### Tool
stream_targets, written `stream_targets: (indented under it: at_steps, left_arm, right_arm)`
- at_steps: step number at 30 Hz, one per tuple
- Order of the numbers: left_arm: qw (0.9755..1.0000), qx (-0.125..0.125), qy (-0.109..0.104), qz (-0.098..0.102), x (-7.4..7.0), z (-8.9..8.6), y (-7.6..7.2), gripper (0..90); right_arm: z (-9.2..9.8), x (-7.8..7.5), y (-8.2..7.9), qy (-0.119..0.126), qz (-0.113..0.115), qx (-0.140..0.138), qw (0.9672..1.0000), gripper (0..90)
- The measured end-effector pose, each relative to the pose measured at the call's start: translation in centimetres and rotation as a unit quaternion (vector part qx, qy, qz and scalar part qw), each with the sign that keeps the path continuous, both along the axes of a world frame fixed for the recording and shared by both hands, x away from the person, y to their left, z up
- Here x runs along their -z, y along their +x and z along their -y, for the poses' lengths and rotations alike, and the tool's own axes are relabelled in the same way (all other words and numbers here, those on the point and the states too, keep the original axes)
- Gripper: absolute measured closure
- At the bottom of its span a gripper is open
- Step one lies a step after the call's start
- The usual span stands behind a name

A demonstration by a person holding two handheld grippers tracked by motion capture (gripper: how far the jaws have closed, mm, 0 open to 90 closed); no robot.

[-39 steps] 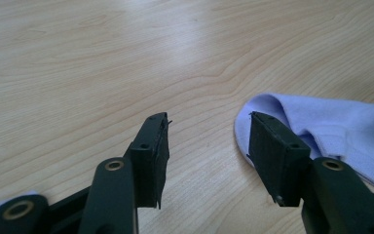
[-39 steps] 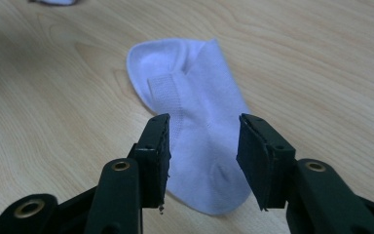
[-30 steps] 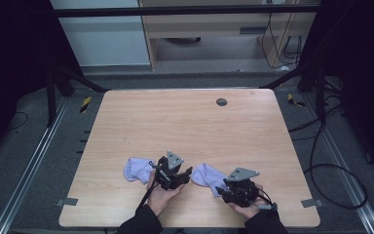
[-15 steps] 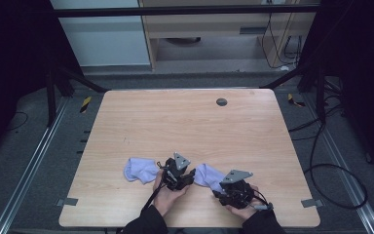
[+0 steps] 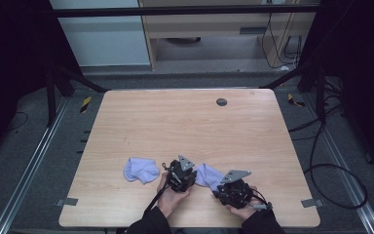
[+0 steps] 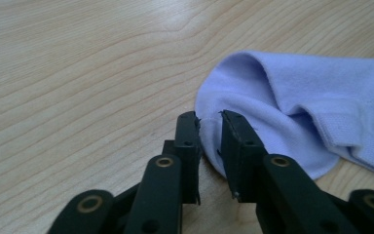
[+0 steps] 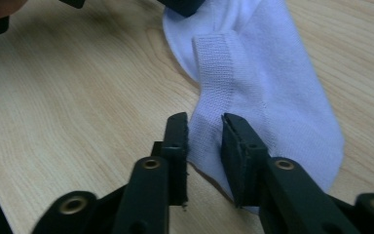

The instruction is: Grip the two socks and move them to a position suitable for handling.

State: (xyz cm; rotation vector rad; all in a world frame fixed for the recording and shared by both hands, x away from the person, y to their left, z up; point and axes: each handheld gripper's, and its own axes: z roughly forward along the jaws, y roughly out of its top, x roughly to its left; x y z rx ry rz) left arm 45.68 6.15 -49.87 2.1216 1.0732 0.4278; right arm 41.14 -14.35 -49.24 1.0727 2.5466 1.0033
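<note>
High view is showing a person's two hands at the near edge of a wooden table [image 5: 185, 122], each one working a black hand-held gripper on pale lilac socks. The left gripper [image 5: 179, 176] is sitting between two socks: the first sock [image 5: 141, 169] is lying loose just beyond its outer side, untouched, and the second sock [image 5: 208, 174] is stretching from it across to the right gripper [image 5: 233, 190].

Left gripper view is showing the left gripper [image 6: 209, 127] with its jaws nearly together, having just been closing, and the rounded edge of the second sock [image 6: 292, 107] is sitting in the narrow gap; the pads seem to be nipping the cloth, though the contact itself is hard to make out.

Right gripper view is showing the right gripper [image 7: 203, 127] likewise drawn in, its jaws having just been closing, pinching a ridge of cloth near the other end of the same sock [image 7: 272, 92], below its ribbed cuff band.

Judging by this, the work is only beginning: one sock is being gripped at both ends, nothing is yet folded or paired, and the other sock is waiting.

No brand, label or writing is appearing anywhere.
</note>
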Motion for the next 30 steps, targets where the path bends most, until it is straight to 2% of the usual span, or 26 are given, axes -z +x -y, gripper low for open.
stream_targets:
  at_steps: [1,5,10,13,14,15,18,21,22,24,25,30]
  left_arm:
    - [1.0,0.0,0.0,0.0,0.0,0.0,0.0,79.9]
    - [0.9999,0.004,-0.007,-0.007,0.0,0.0,0.0,85.6]
    - [0.9999,0.009,-0.01,-0.009,0.0,-0.1,0.1,88.2]
    - [0.9998,0.013,-0.01,-0.008,0.0,-0.1,0.1,88.3]
    - [0.9998,0.014,-0.01,-0.008,0.0,-0.1,0.1,88.4]
    - [0.9998,0.014,-0.01,-0.008,0.0,-0.1,0.1,88.4]
    - [0.9998,0.016,-0.008,-0.007,0.0,-0.1,0.1,88.5]
    - [0.9998,0.018,-0.007,-0.005,0.0,-0.1,0.1,88.5]
    - [0.9998,0.018,-0.007,-0.005,0.0,-0.1,0.1,88.5]
    - [0.9998,0.019,-0.008,-0.005,0.0,-0.2,0.1,88.5]
    - [0.9998,0.019,-0.008,-0.005,0.0,-0.2,0.1,88.5]
    - [0.9998,0.019,-0.007,-0.005,0.0,-0.2,0.1,88.5]
  right_arm:
    - [0.0,0.0,0.0,0.0,0.0,0.0,1.0,73.8]
    - [-0.2,-0.1,0.0,0.0,-0.005,-0.004,1.0,83.5]
    - [-0.2,-0.3,-0.1,0.004,-0.005,-0.003,1.0,85.4]
    - [0.2,-1.0,-0.1,0.031,0.006,0.001,0.9995,85.5]
    - [0.6,-1.7,-0.1,0.052,0.022,0.01,0.9984,85.5]
    - [0.6,-1.7,-0.1,0.052,0.022,0.01,0.9984,85.5]
    - [1.4,-2.6,0.3,0.089,0.047,0.042,0.9941,85.4]
    - [2.1,-3.0,0.8,0.102,0.064,0.079,0.9896,85.3]
    - [2.6,-3.0,1.3,0.103,0.068,0.1,0.9872,85.3]
    - [2.8,-2.9,1.5,0.101,0.07,0.111,0.9862,85.2]
    - [3.2,-2.6,2.0,0.096,0.071,0.128,0.9846,85.1]
    - [3.8,-2.2,2.8,0.081,0.071,0.154,0.9823,84.5]
